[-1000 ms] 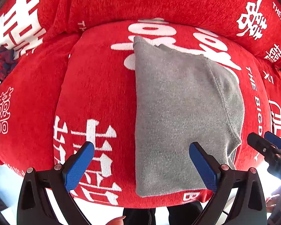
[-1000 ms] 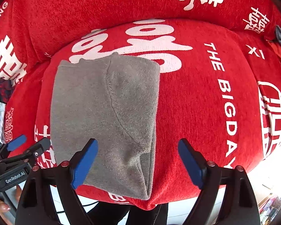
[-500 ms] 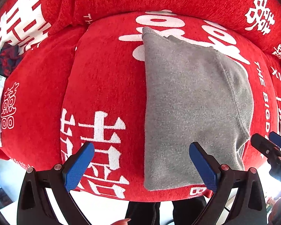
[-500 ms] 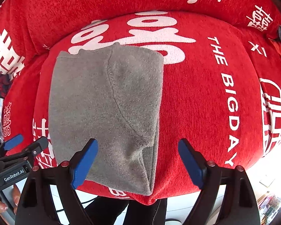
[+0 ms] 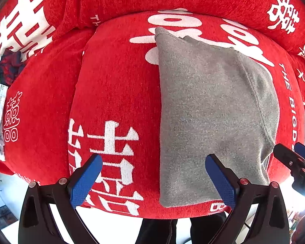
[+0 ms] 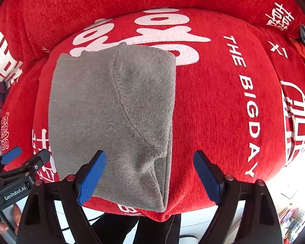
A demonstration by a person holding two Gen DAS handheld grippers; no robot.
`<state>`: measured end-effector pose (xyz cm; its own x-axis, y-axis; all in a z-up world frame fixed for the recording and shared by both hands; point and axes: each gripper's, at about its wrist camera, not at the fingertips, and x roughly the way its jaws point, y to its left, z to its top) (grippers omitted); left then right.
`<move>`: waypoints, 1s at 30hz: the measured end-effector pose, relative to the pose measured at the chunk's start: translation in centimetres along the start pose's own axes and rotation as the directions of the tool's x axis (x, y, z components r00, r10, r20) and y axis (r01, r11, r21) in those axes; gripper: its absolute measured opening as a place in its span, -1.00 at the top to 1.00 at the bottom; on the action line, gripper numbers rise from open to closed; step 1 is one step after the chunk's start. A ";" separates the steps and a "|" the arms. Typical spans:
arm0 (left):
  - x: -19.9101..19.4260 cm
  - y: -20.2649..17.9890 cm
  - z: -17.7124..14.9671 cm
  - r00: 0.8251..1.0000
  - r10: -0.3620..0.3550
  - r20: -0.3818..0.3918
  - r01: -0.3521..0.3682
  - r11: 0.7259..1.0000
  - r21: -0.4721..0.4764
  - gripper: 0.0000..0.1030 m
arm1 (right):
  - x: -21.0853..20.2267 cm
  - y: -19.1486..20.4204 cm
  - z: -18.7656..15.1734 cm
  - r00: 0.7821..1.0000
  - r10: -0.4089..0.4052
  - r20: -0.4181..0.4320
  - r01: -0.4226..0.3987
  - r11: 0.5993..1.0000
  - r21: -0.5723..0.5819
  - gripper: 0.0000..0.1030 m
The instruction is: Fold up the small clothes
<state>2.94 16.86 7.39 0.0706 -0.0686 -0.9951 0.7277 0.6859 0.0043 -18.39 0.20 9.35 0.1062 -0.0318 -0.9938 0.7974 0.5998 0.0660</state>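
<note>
Red chenille with white woven characters and the words "THE BIGDAY" covers the sofa cushion [image 5: 116,93] [image 6: 223,105], the widest thing in both views and the landmark for all else. On that cushion, toward its front edge, lies the grey garment [image 5: 209,111] [image 6: 111,111], a soft fleecy knit folded into a tall rectangle. Its near edge reaches the cushion's front lip; its far edge overlaps the large white character printed at the cushion's back. A curved stitched seam runs down the garment's right portion, and the right side shows stacked layers where the fabric doubles over. At the far edge a second layer peeks out, slightly uneven.

Above the cushion's front lip the left gripper [image 5: 152,181] hovers with jaws spread wide, one blue pad over the red fabric, the other over the garment's near left part, holding nothing. The right gripper [image 6: 150,174] hangs likewise wide apart, straddling the garment's near right corner, empty.

Beyond the cushion's left side sits a dark patterned cloth [image 5: 9,67].
</note>
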 end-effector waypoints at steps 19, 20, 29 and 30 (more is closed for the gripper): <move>0.2 0.2 -0.1 1.000 0.007 -0.004 -0.007 1.000 -0.009 -0.97 | 0.2 0.5 0.4 1.000 -0.025 0.004 0.025 0.999 -0.020 -0.73; 0.2 0.2 -0.1 1.000 0.009 -0.003 -0.009 1.000 -0.008 -0.97 | 0.2 0.5 0.4 1.000 -0.027 0.005 0.027 0.999 -0.022 -0.73; -0.2 -0.2 -0.1 1.000 0.014 0.016 -0.014 1.000 0.011 -0.97 | 0.1 0.9 0.6 0.999 -0.043 0.020 0.044 0.998 -0.034 -0.73; -0.3 -0.3 -0.1 1.000 0.011 0.019 -0.012 1.000 0.013 -0.97 | 0.0 0.9 0.5 0.999 -0.047 0.022 0.048 0.998 -0.035 -0.73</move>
<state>2.62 16.79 7.68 0.0920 -0.0747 -0.9930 0.7359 0.6769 0.0172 -17.31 0.34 9.43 0.0816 -0.0775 -0.9936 0.7804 0.6251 0.0154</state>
